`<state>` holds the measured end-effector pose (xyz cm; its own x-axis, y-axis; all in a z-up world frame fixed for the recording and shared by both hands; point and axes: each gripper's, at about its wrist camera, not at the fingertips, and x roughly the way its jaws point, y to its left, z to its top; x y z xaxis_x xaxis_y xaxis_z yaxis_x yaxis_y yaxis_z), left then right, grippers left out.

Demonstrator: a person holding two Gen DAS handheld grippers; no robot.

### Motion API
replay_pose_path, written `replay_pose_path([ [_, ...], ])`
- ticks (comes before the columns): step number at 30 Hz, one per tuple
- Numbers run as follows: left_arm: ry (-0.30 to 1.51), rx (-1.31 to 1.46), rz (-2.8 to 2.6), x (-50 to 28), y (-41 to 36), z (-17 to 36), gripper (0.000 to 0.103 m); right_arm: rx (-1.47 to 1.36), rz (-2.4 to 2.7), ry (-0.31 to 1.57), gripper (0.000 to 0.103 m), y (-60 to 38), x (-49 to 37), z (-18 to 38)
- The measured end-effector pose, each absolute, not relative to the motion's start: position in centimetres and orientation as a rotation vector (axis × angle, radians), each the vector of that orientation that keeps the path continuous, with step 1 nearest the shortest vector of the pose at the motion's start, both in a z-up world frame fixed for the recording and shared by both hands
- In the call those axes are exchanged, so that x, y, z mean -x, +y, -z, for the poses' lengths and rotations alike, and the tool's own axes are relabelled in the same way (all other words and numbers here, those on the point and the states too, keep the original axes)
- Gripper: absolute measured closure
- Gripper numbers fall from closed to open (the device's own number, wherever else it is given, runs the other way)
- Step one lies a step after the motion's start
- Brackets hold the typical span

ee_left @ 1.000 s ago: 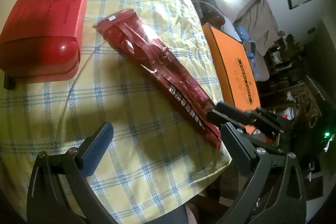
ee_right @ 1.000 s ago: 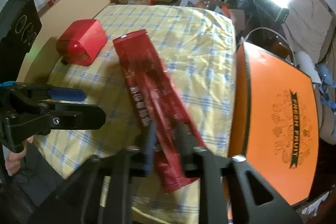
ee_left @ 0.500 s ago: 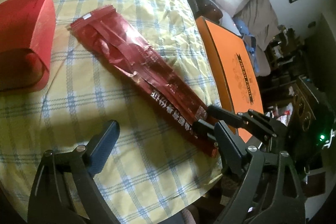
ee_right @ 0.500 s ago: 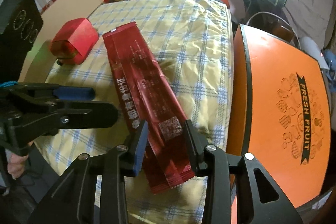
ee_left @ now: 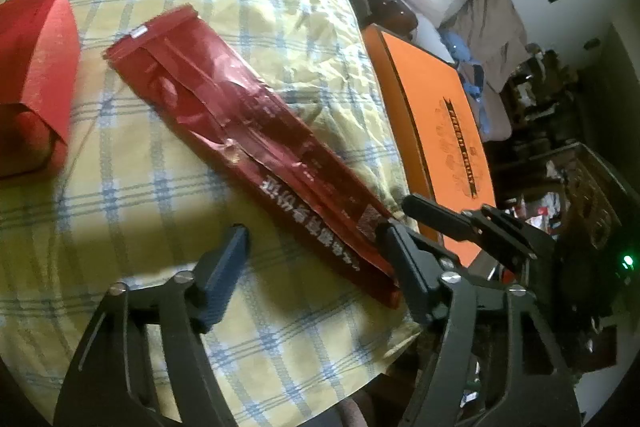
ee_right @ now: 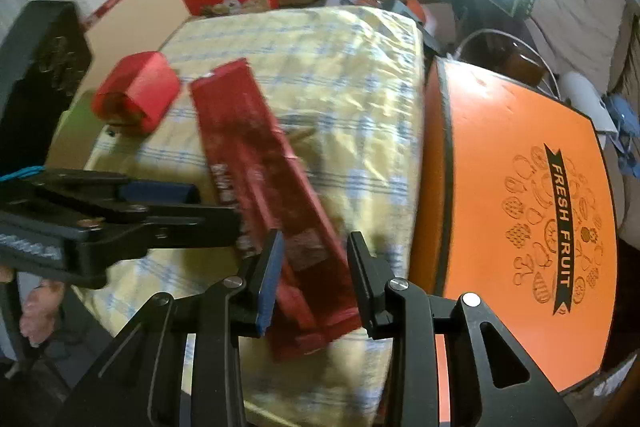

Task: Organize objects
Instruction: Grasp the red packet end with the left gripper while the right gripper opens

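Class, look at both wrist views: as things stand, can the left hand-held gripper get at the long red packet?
Probably yes. The left hand-held gripper, whose jaws have just been closing, already straddles the long red packet's near end; only the right hand-held gripper crowds it.

Left claw [ee_left: 312,259] closing, right claw [ee_right: 316,279] part-open, both angled downward

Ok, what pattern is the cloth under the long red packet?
Yellow with a blue-and-white plaid check, the tablecloth; clearest in the left wrist view.

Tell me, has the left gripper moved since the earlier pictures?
Yes. In the right wrist view the left gripper has come rightward, up to the edge of the long red foil packet. Its fingers have just been closing, the packet's end between them.
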<state>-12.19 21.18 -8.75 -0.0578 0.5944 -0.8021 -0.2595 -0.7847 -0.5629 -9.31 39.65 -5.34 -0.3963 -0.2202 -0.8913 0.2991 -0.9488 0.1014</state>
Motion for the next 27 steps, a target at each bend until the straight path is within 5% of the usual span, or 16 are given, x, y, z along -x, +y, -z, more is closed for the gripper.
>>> replay_pose_path([
  [5,-0.354,1.647,-1.878,12.1,22.0,9.0,0.055,-1.538,2.349,0.1,0.068,39.9,9.5,6.6],
  [12,-0.352,1.643,-1.871,11.8,22.5,9.0,0.055,-1.53,2.278,-0.012,0.072,40.0,9.0,6.8],
  [14,-0.35,1.645,-1.858,11.7,22.6,9.1,0.063,-1.529,2.253,-0.023,0.073,39.5,8.8,6.9],
  [16,-0.34,1.641,-1.877,11.6,22.5,9.0,0.081,-1.524,2.257,0.007,0.073,38.9,8.6,6.9],
  [20,-0.364,1.623,-1.921,11.7,21.2,8.6,0.095,-1.51,2.253,-0.026,0.073,38.5,8.2,6.3],
  [23,-0.37,1.614,-1.948,11.7,20.5,8.1,0.097,-1.481,2.262,-0.04,0.059,38.0,7.7,5.3],
  [27,-0.368,1.585,-1.974,11.5,19.9,7.3,0.099,-1.44,2.271,-0.021,0.052,36.7,7.3,4.0],
])
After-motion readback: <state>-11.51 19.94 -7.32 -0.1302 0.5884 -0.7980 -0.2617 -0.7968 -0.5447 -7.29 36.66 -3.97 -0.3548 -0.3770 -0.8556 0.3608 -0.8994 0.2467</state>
